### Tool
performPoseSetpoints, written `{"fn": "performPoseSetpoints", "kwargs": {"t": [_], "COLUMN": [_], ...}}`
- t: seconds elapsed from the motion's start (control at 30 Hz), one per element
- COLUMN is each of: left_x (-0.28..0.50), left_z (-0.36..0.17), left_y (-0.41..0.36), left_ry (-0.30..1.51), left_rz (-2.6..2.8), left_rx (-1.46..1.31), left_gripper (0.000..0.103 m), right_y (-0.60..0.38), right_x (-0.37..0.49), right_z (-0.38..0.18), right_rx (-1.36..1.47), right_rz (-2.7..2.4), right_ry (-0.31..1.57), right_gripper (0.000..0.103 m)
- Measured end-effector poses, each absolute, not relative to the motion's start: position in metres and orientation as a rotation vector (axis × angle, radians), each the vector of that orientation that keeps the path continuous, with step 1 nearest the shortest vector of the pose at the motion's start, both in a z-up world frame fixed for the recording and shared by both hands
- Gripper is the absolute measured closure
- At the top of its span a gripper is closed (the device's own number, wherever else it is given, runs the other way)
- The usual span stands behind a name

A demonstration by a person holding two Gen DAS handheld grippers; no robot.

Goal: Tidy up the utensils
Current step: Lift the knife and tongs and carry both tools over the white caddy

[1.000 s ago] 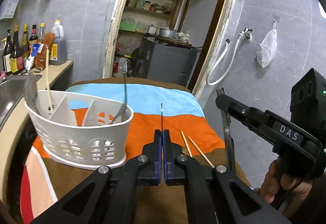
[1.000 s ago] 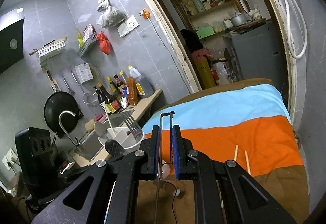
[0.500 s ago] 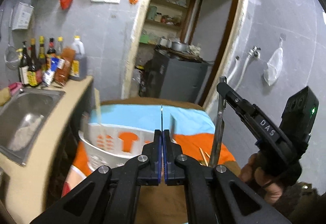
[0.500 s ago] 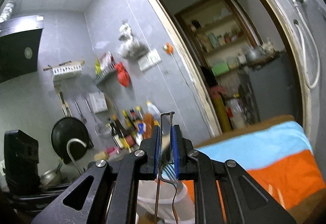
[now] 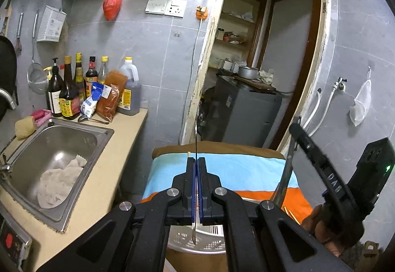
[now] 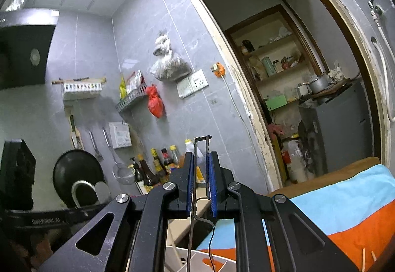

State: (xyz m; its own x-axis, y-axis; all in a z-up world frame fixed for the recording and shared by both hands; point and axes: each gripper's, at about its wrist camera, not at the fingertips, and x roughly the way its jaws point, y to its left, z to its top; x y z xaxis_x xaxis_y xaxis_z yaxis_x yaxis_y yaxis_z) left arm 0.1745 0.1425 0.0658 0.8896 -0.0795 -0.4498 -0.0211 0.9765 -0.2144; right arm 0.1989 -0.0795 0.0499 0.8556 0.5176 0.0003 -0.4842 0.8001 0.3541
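The white perforated plastic utensil basket [image 5: 197, 240] sits at the bottom centre of the left view, directly under both grippers. The left gripper [image 5: 196, 185] is clamped fully on a thin metal utensil [image 5: 195, 148], seen edge-on, perhaps a knife, long axis upright. The right gripper [image 6: 201, 183], barely parted, pinches a wire-framed metal tool [image 6: 195, 173], hanging toward the basket.

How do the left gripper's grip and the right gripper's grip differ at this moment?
The left gripper has its fingers nearly touching, pinching a thin metal strip seen edge-on; the right gripper has its fingers visibly apart around a wire-loop utensil. The strip pokes well past the left fingertips; the wire loop barely clears the right ones. Both are shut on a metal utensil.
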Motion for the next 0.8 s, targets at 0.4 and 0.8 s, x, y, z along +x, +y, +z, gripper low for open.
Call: {"fn": "performPoseSetpoints", "kwargs": {"t": [0.4,0.8], "left_x": [0.189,0.205], "left_z": [0.077,0.034], "left_y": [0.148,0.134], "left_ry": [0.432,0.500], "left_rz": [-0.083,-0.081], "left_rx": [-0.221,-0.180], "left_gripper": [0.101,0.101], "right_y": [-0.076,-0.073], "right_x": [0.214,0.221], "right_z": [0.034,0.016], "right_rx": [0.360,0.324], "right_rz": [0.489,0.465], "right_ry": [0.146,0.217], "right_gripper": [0.092,0.092]}}
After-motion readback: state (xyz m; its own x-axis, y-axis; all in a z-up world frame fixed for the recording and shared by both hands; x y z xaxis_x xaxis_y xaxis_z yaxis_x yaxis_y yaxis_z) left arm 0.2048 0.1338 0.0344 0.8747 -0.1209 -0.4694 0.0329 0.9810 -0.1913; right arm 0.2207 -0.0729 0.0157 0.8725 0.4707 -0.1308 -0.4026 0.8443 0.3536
